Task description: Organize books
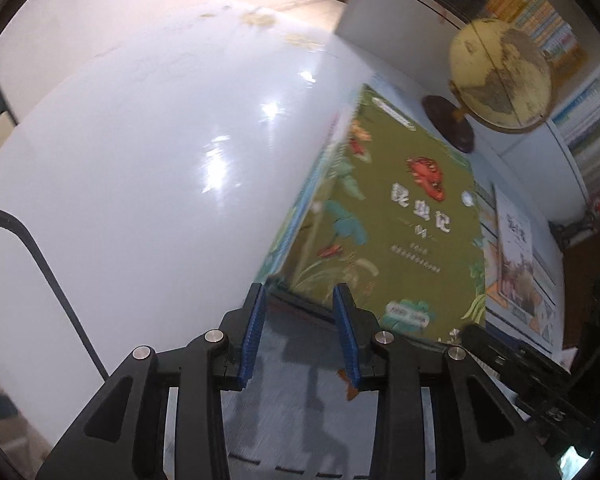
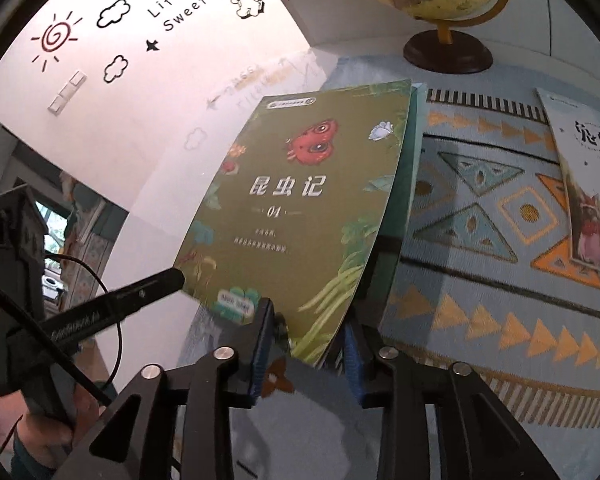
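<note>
- Your left gripper [image 1: 300, 304] sits at 6 o'clock in the left wrist view, jaws parted, nothing pinched; the green book's [image 1: 400, 232] near corner lies just past the tips.
- Green book rests on other books; a teal edge peeks out under it, so a stack looks started.
- Your right gripper [image 2: 306, 332] is spread, with the green book's lower edge between the blue pads [image 2: 260, 344]; looks let go, not clamped.
- At 3 o'clock in the right wrist view a white book [image 2: 584, 184] lies apart on the patterned mat [image 2: 480, 216], unstacked, left to do.
- Globe [image 2: 448, 12] stands at 1 o'clock, clear of the books.
</note>
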`<state>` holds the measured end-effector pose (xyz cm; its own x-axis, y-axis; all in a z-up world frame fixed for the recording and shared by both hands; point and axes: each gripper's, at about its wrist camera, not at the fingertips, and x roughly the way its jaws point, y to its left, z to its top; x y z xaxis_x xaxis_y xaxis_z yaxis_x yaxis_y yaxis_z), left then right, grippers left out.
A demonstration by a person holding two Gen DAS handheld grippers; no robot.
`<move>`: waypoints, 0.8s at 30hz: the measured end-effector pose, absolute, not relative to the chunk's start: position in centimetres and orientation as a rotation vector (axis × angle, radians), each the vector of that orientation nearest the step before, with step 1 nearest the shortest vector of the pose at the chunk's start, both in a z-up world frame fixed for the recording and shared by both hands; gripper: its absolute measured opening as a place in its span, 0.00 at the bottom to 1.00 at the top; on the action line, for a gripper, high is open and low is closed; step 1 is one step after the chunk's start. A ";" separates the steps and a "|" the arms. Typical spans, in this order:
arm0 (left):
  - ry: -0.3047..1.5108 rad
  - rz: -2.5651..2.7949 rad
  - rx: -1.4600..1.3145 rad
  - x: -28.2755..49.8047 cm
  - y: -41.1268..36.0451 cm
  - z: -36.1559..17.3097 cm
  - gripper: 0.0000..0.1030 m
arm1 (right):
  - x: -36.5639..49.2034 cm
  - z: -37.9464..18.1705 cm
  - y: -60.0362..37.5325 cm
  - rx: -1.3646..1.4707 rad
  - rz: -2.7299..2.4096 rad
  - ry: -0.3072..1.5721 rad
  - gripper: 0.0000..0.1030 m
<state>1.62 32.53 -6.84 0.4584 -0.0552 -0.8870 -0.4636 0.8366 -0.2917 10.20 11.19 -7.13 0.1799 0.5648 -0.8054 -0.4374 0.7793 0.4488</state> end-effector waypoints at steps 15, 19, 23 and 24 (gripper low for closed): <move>0.974 0.107 -0.477 -5.8 17.5 -1.5 0.31 | -0.5 -1.1 -2.9 0.112 0.584 1.029 0.50; 0.947 0.036 -0.450 -8.0 12.1 0.3 0.31 | -4.6 1.1 -7.8 0.096 0.520 0.962 0.52; 0.929 -0.027 -0.444 -10.0 7.5 1.6 0.31 | -8.7 2.9 -12.5 0.113 0.459 0.906 0.53; 0.926 -0.037 -0.442 -10.5 6.7 1.8 0.31 | -9.6 3.4 -13.6 0.119 0.444 0.893 0.53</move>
<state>-10.49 6.73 1.80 0.6067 -0.2187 -0.7643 -0.1565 0.9098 -0.3845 -9.61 -13.61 3.41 0.5432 0.4218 -0.7260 -0.3245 0.9029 0.2818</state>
